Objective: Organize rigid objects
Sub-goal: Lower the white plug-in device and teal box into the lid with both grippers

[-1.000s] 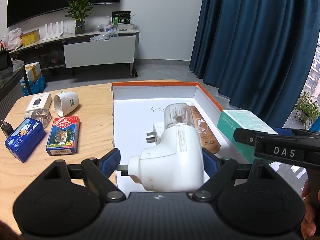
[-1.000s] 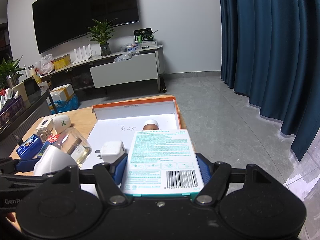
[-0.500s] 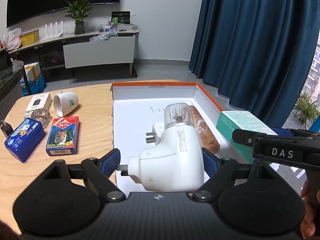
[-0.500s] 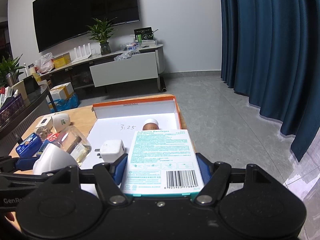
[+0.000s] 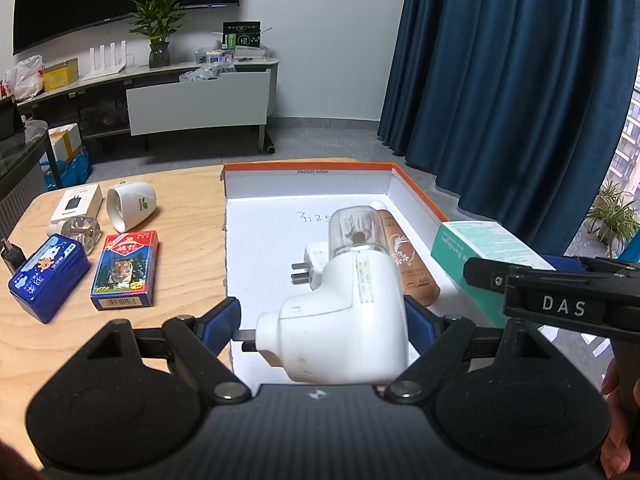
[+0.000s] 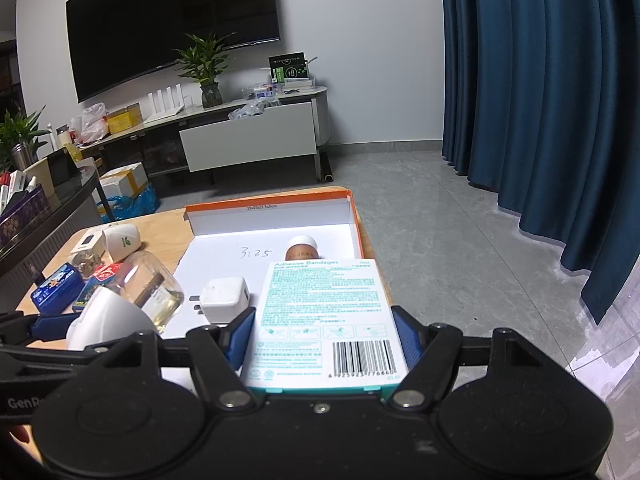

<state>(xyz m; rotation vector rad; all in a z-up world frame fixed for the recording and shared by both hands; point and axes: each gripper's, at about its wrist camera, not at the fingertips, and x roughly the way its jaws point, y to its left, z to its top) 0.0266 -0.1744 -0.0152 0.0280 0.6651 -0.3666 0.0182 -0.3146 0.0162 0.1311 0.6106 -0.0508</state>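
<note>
Nothing has moved in the last second: left gripper (image 5: 320, 320) still clamps the white diffuser (image 5: 340, 320) over the tray (image 5: 416, 192), right gripper (image 6: 324, 332) still holds the bandage box (image 6: 324, 320) by the tray's right edge. Looks like a pause before both drops, though neither contact is fully visible. Inside the tray: charger (image 5: 316, 260), brown tube (image 5: 404, 260). Left on the wooden table (image 5: 188, 240): cards (image 5: 124, 268), blue tin (image 5: 48, 276), cup (image 5: 132, 204). Beyond: TV console (image 5: 196, 96), blue curtains (image 5: 516, 80).

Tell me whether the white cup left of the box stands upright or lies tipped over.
Tipped over. The white cup lies on its side on the wooden table, its open mouth facing the camera's left.
</note>
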